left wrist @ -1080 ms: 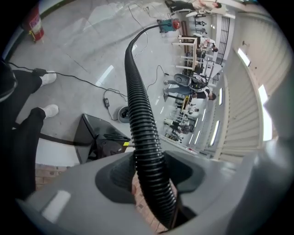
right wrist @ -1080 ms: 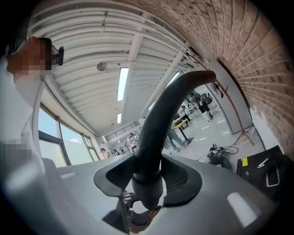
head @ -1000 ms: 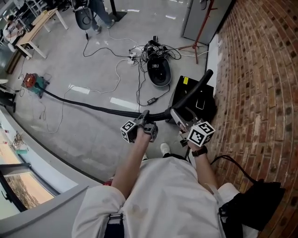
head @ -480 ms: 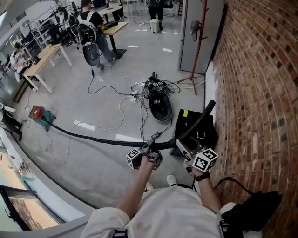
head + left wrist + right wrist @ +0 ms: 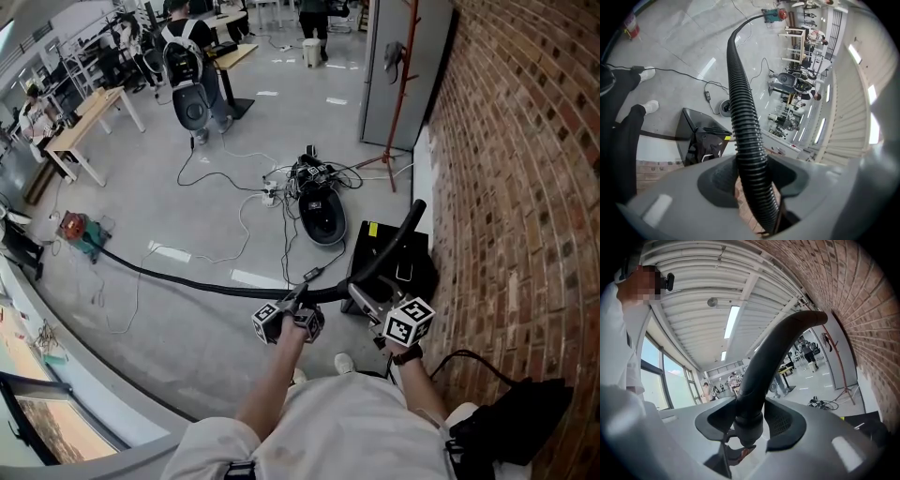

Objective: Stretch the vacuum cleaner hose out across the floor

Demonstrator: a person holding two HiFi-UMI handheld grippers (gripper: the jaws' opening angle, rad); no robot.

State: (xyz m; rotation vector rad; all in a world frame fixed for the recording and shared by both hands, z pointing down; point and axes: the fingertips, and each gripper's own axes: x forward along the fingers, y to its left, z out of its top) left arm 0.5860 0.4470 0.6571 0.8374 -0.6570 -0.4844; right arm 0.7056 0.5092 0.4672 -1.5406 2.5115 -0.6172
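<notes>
A long black ribbed hose [image 5: 187, 279] runs over the grey floor from a small red and green vacuum [image 5: 77, 228] at the left up to my hands. My left gripper [image 5: 298, 300] is shut on the hose near its raised end. In the left gripper view the hose [image 5: 740, 108] passes between the jaws of that gripper [image 5: 757, 187] and trails away towards the vacuum [image 5: 772, 14]. The hose ends in a smooth curved black handle tube [image 5: 392, 246]. My right gripper [image 5: 361, 296] is shut on it. The right gripper view shows the tube [image 5: 773, 357] rising from that gripper [image 5: 749, 420].
A brick wall [image 5: 506, 187] lies close on the right, with a black case [image 5: 398, 272] at its foot. A black device with tangled cables [image 5: 321, 211] lies on the floor beyond. A red stand [image 5: 398, 84], desks and a person at a chair [image 5: 187, 66] are farther off. A window ledge [image 5: 56, 347] runs along the left.
The head view has tilted up and takes in more of the room. Both grippers keep their hold; the left one has risen a little with the hose.
</notes>
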